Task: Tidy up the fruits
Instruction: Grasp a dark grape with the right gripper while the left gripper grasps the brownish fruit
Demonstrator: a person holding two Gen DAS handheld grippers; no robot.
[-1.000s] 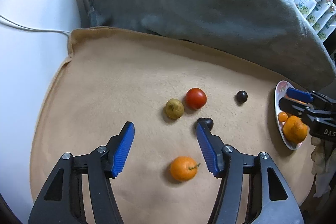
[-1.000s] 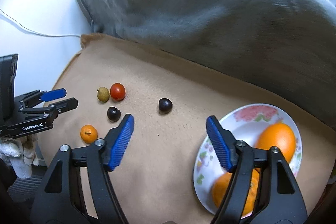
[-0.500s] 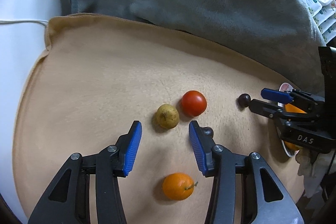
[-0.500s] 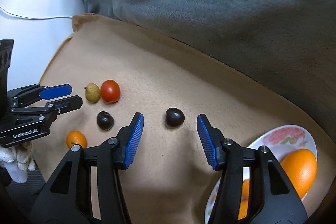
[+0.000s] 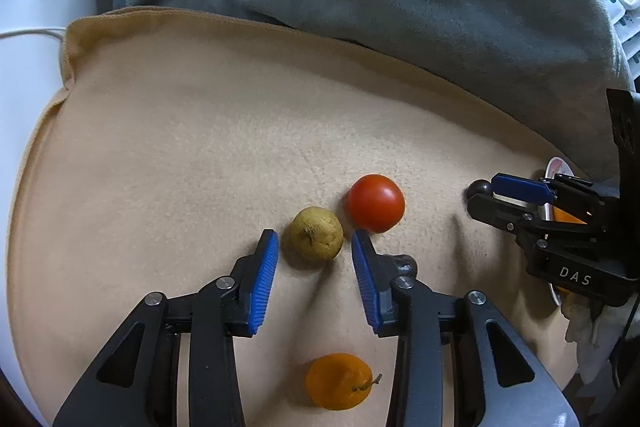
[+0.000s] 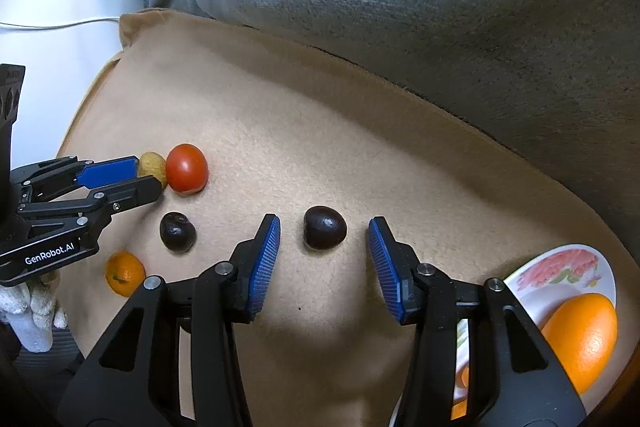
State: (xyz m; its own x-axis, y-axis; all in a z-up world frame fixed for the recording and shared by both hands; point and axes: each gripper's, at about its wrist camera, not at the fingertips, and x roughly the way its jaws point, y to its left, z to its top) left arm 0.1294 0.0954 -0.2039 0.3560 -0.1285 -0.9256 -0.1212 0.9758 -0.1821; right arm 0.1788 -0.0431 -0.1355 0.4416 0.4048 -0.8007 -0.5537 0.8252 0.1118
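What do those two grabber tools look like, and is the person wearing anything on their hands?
Both are black plastic frames with silver bolts and two fingers faced in ribbed blue pads. The left gripper bears white "GenRobot.AI" lettering on its side; the right gripper reads "DAS". A white knitted glove shows under the left one. No cables are visible on either.

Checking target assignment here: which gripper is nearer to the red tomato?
Left. The left gripper straddles the yellowish fruit right beside the tomato, one fingertip almost at it. The right gripper straddles a dark fruit farther off.
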